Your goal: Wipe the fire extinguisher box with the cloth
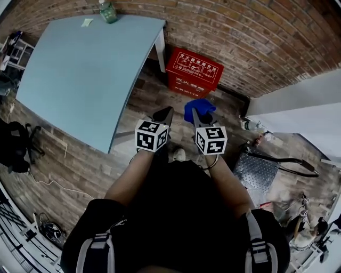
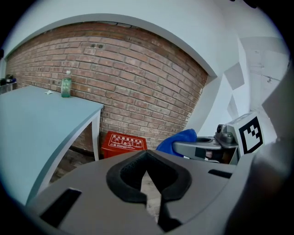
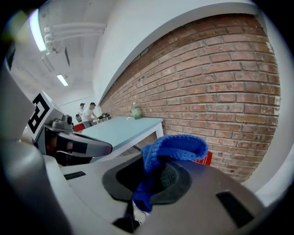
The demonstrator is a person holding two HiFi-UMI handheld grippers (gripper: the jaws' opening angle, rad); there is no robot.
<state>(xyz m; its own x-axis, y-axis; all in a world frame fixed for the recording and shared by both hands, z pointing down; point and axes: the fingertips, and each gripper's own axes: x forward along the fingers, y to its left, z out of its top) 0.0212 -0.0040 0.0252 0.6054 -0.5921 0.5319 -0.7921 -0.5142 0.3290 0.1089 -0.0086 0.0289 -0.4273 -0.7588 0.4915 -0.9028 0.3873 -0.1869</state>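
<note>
The red fire extinguisher box [image 1: 194, 71] stands on the floor against the brick wall, right of the table leg; it also shows small in the left gripper view [image 2: 123, 143] and as a red sliver in the right gripper view [image 3: 204, 159]. My right gripper [image 1: 194, 114] is shut on a blue knitted cloth [image 1: 199, 107], which bunches over its jaws [image 3: 172, 149]. My left gripper [image 1: 163, 115] is shut with nothing in it, held beside the right one, both short of the box.
A light blue table [image 1: 85, 69] fills the left, with a green bottle [image 1: 108, 11] at its far edge. Brick wall [image 1: 256, 37] behind the box. A metal plate [image 1: 259, 171] and clutter lie at the right. Two people stand far off [image 3: 87, 111].
</note>
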